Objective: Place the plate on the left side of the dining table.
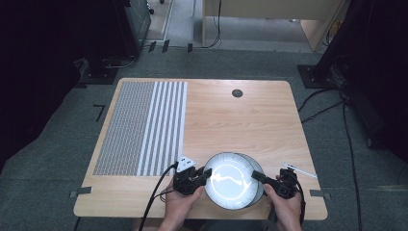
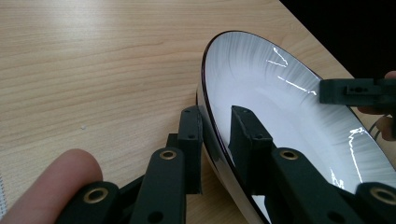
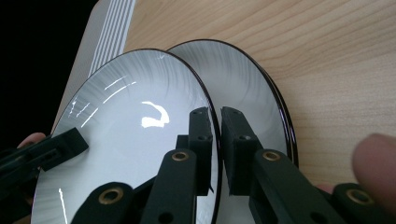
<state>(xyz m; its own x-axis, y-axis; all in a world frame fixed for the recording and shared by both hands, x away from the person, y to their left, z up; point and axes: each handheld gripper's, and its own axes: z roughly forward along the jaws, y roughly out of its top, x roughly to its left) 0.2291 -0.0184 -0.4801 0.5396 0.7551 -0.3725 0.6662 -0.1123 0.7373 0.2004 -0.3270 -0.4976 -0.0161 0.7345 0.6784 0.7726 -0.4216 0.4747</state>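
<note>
Two white plates with dark rims sit stacked near the counter's [image 1: 240, 120] front edge. The upper plate [image 1: 231, 180] is tilted, with the left tongs [image 1: 204, 174] clamped on its left rim and the right tongs [image 1: 256, 176] clamped on its right rim. The lower plate [image 3: 261, 93] lies flat beneath it.

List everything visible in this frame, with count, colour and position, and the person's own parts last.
plates: two, white with dark rims, near table edge; the top one is gripped at both rims above the lower.
table: one, light wood, centre.
mat: one, grey and white striped, table's left part.
round cap: one, dark, far table edge.
white tag: one, beside the mat's near corner.
left gripper: black, on the plate's left rim.
right gripper: black, on its right rim.
hands: two, bottom edge.
</note>
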